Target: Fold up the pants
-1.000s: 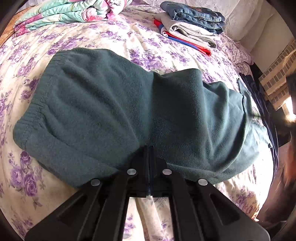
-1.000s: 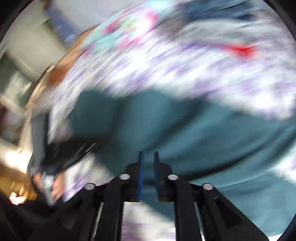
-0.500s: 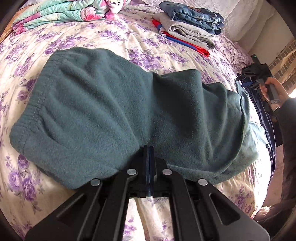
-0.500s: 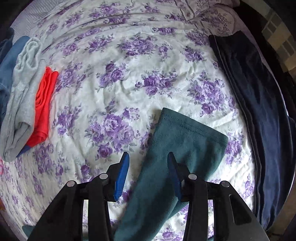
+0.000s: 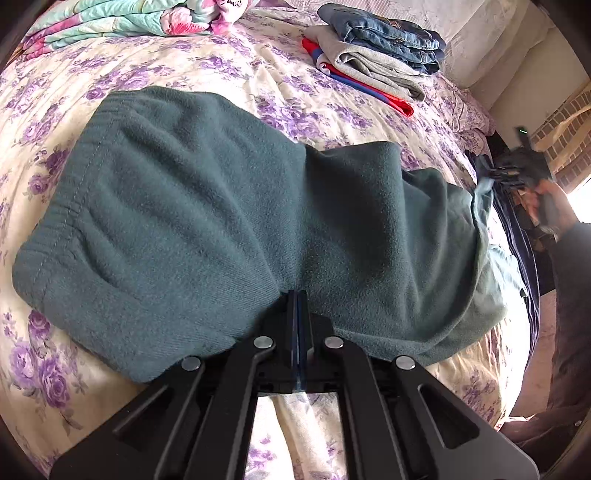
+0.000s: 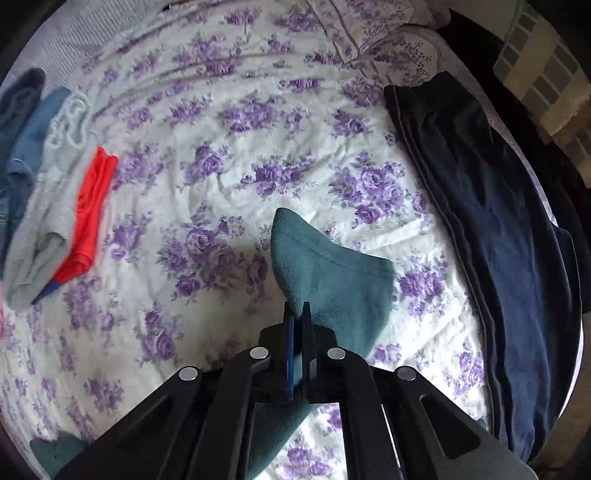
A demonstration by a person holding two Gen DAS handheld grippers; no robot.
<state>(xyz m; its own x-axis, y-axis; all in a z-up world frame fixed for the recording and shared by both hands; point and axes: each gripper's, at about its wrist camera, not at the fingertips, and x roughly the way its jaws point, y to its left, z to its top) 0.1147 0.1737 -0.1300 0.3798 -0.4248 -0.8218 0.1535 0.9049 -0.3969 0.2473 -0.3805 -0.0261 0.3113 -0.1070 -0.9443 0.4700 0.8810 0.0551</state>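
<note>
Teal fleece pants (image 5: 207,221) lie across the flowered bed, waistband at the left and legs running right. My left gripper (image 5: 297,295) is shut on their near edge at the middle, where creases gather at the tips. In the right wrist view my right gripper (image 6: 296,308) is shut on the end of a pant leg (image 6: 332,273). The cuff stands up off the sheet and fabric hangs below the fingers. The left wrist view shows that right gripper (image 5: 495,173) at the far right, held by a hand (image 5: 550,203), with the cuff pulled up.
A stack of folded clothes (image 5: 373,62) (image 6: 55,206) sits at the far side of the bed. A folded floral blanket (image 5: 129,18) lies at the back left. A dark navy garment (image 6: 498,229) lies along the bed's right edge, and a pillow (image 6: 373,33) lies behind.
My right gripper swung over to the leg end and went from open around the cuff to shut on it, and the cuff rose off the sheet. My left gripper stayed put.
</note>
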